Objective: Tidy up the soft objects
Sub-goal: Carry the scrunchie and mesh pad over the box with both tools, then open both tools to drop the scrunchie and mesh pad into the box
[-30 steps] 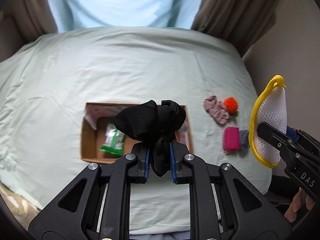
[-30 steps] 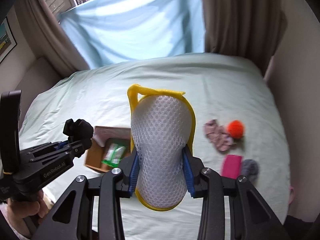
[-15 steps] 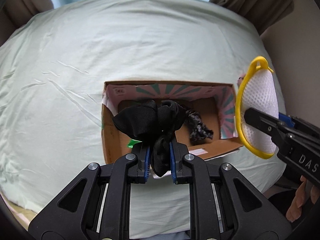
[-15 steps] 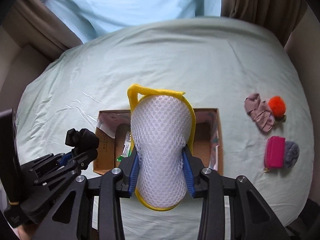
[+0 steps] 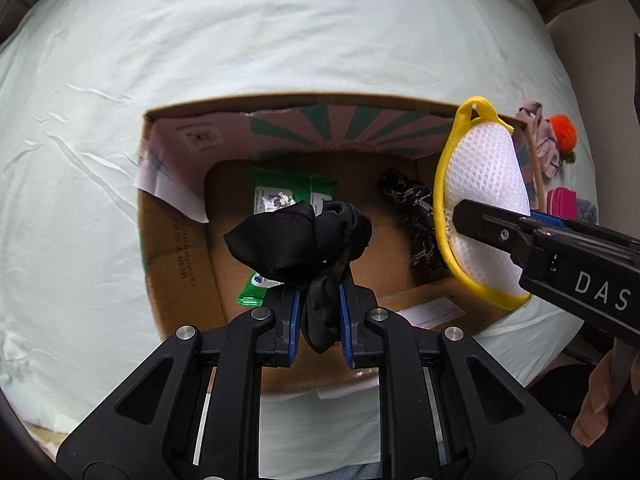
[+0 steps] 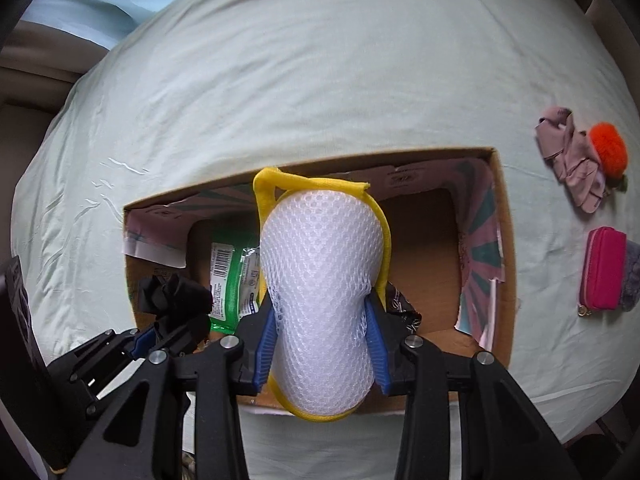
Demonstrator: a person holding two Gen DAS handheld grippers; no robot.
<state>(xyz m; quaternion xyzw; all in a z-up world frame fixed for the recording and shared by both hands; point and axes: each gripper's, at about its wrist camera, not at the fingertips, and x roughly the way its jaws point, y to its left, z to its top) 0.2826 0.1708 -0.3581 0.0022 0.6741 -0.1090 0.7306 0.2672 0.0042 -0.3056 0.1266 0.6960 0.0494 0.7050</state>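
At the bottom centre of its own view, the left gripper [image 5: 318,320] pinches a crumpled black cloth [image 5: 298,240]. The right gripper [image 6: 322,340] squeezes a white mesh sponge with yellow trim [image 6: 320,264]. Both hang above the open cardboard box [image 5: 176,248] mid-frame on the pale green bedsheet [image 5: 280,32].

The left tool [image 5: 318,316] pinches a black cloth [image 5: 300,240] over an open cardboard box [image 5: 180,256] on the bed [image 5: 280,40]. Inside the box lie a green packet [image 5: 280,196] and a dark patterned bundle [image 5: 416,220]. At the right, the right tool [image 5: 488,220] grips a white mesh sponge [image 5: 484,184] with a yellow rim above the box's right edge. Beyond the box lie a pink cloth [image 5: 540,140], an orange pompom [image 5: 562,132] and a pink pouch [image 5: 560,200].
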